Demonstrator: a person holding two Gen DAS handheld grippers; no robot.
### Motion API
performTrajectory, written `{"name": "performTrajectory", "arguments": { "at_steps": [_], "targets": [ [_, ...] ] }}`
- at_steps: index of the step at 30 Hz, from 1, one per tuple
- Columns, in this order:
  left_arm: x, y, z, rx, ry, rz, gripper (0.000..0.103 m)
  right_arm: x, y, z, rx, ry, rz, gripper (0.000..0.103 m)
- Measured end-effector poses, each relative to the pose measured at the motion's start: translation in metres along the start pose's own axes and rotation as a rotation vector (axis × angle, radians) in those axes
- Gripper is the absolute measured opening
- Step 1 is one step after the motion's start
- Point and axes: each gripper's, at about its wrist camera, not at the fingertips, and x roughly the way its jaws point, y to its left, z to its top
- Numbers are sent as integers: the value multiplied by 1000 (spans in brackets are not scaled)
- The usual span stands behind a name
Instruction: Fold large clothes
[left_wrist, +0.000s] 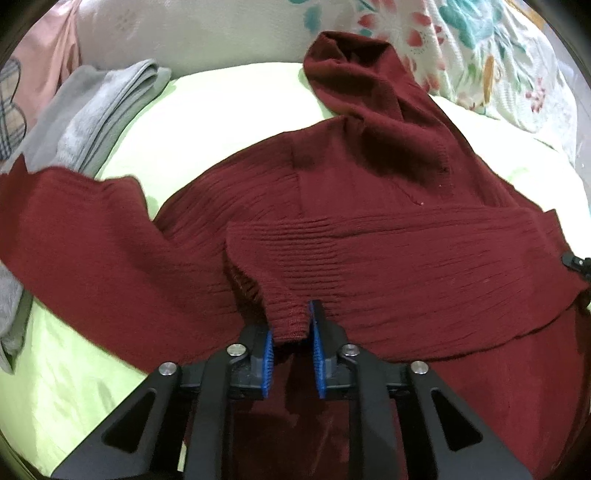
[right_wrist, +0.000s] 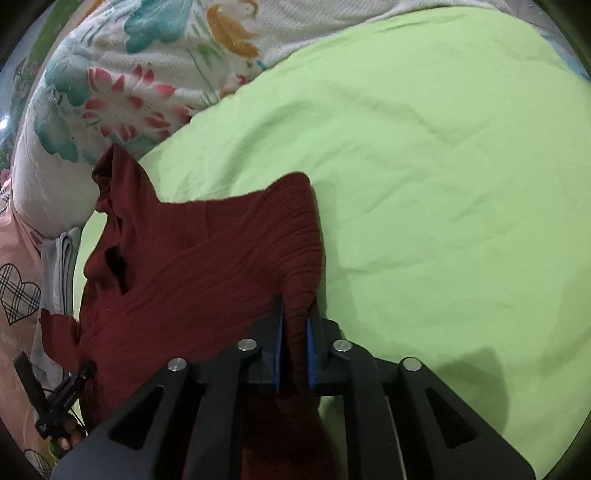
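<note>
A dark red knit sweater (left_wrist: 369, 184) lies spread on a light green bed sheet (left_wrist: 221, 110). One sleeve is folded across its body and the collar end points away. My left gripper (left_wrist: 291, 319) is shut on that sleeve's ribbed cuff (left_wrist: 288, 325), which sits between the blue pads (left_wrist: 267, 354). In the right wrist view the sweater (right_wrist: 184, 258) is bunched to the left. My right gripper (right_wrist: 295, 301) is shut on a folded ribbed edge of it, with the fabric running down between the pads (right_wrist: 312, 347).
A folded grey garment (left_wrist: 92, 110) lies at the sheet's left edge. A floral blanket (left_wrist: 480, 48) borders the far side. A pink cloth with plaid hearts (right_wrist: 18, 295) lies at the left. Bare green sheet (right_wrist: 443, 184) stretches to the right of the sweater.
</note>
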Motion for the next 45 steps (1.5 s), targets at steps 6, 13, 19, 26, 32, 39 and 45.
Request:
{"name": "performTrajectory", "arguments": {
  "at_steps": [6, 13, 19, 26, 32, 39, 45],
  "targets": [
    [-29, 44, -12, -114, -41, 27, 53, -46, 19, -16, -29, -105, 67, 33],
    [-58, 147, -14, -325, -85, 139, 65, -48, 55, -52, -99, -24, 194, 34],
    [-76, 248, 4, -537, -141, 209, 68, -42, 78, -75, -154, 31, 235, 34],
    [-62, 341, 24, -787, -218, 124, 70, -31, 91, -91, -191, 93, 238, 34],
    [-34, 395, 44, -940, -264, -36, 74, -29, 86, -100, -200, 123, 214, 34],
    [-31, 375, 62, -850, -284, -64, 10, -30, 80, -108, -207, 140, 198, 34],
    [-63, 314, 72, -690, -354, -55, 9, -43, 80, -108, -205, 114, 217, 34]
  ]
}}
